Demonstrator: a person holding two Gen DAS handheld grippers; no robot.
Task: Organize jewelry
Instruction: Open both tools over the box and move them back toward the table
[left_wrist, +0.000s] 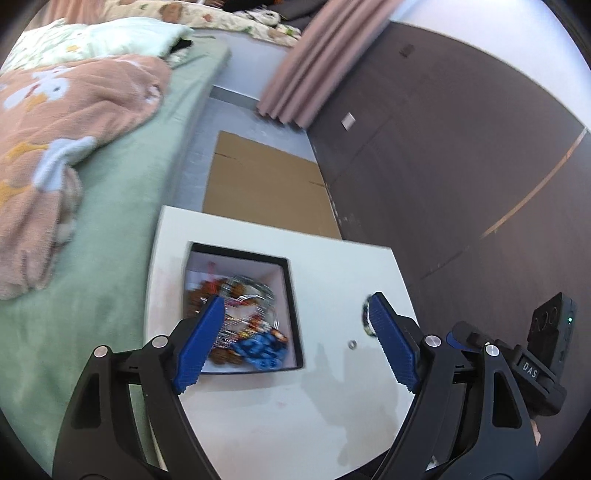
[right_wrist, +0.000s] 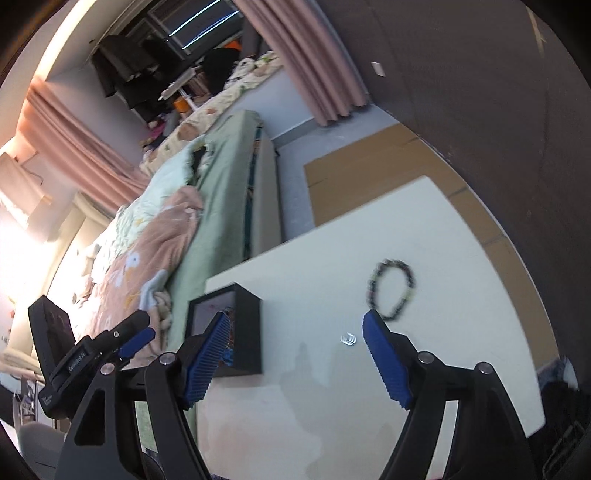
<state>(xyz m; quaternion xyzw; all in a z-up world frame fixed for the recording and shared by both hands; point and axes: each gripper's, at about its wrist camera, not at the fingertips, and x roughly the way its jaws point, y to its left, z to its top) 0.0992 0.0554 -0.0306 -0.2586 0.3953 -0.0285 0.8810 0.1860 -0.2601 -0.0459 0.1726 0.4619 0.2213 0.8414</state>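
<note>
A black box (left_wrist: 291, 295) with a white inside stands on the white table (left_wrist: 332, 406) and holds a heap of jewelry (left_wrist: 243, 325): silver chains, brown beads, blue pieces. My left gripper (left_wrist: 295, 343) is open and empty just above the box's near right side. A small silver ring (left_wrist: 351, 344) lies right of the box. A dark beaded bracelet (left_wrist: 365, 317) is mostly hidden behind my right finger. In the right wrist view the bracelet (right_wrist: 391, 290) lies flat on the table (right_wrist: 332, 406), the ring (right_wrist: 348, 339) in front of it, the box (right_wrist: 245, 332) at left. My right gripper (right_wrist: 295, 350) is open and empty.
A bed with a green sheet (left_wrist: 110, 221) and a pink blanket (left_wrist: 55, 147) runs along the table's left. Flat cardboard (left_wrist: 266, 184) lies on the floor beyond the table. A dark wall (left_wrist: 461, 166) and pink curtain (left_wrist: 314, 62) stand to the right.
</note>
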